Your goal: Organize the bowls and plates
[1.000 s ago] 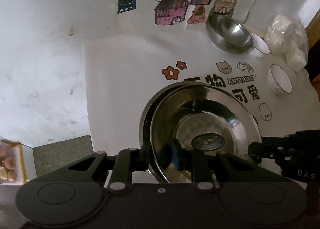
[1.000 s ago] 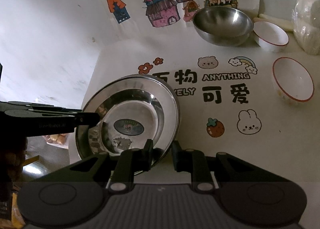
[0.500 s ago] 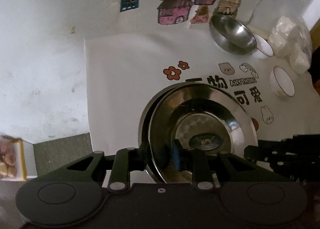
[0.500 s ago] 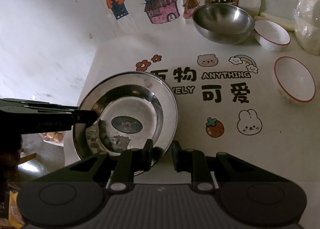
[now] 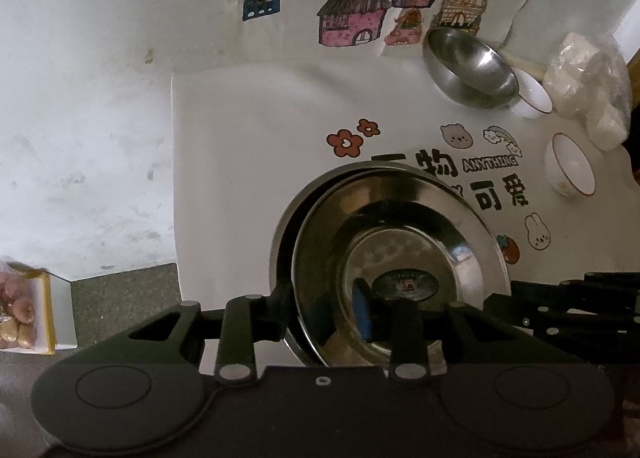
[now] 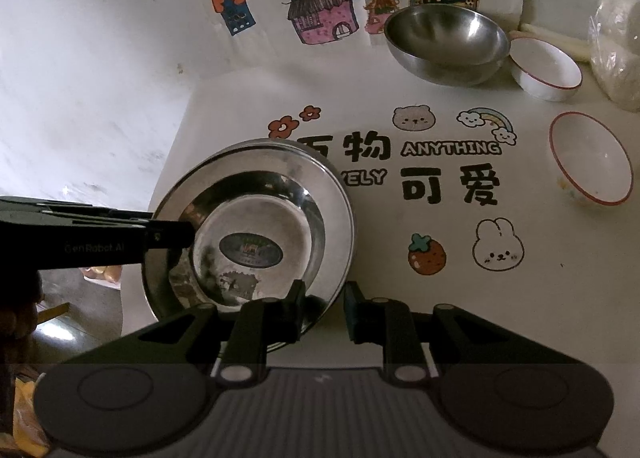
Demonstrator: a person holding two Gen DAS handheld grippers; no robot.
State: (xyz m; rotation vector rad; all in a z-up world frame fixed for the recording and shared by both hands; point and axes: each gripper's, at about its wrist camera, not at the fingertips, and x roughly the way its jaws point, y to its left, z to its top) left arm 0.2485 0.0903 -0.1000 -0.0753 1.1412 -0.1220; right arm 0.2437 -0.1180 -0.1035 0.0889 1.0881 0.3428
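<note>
Stacked round steel plates (image 5: 400, 242) sit near the printed white table's (image 5: 240, 162) near-left edge; the left gripper (image 5: 324, 314) straddles the top rim, jaws opening, while the right gripper (image 6: 322, 308) stays narrowly clamped on the rim. Open tabletop lies beyond, then a steel bowl (image 6: 446, 42) and two red-rimmed white bowls (image 6: 592, 158) at far right.

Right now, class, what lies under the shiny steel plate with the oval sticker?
Under the shiny steel plate a second round steel plate shows only as a rim crescent. The rest of it, and the printed white table cover below, is hidden.
</note>
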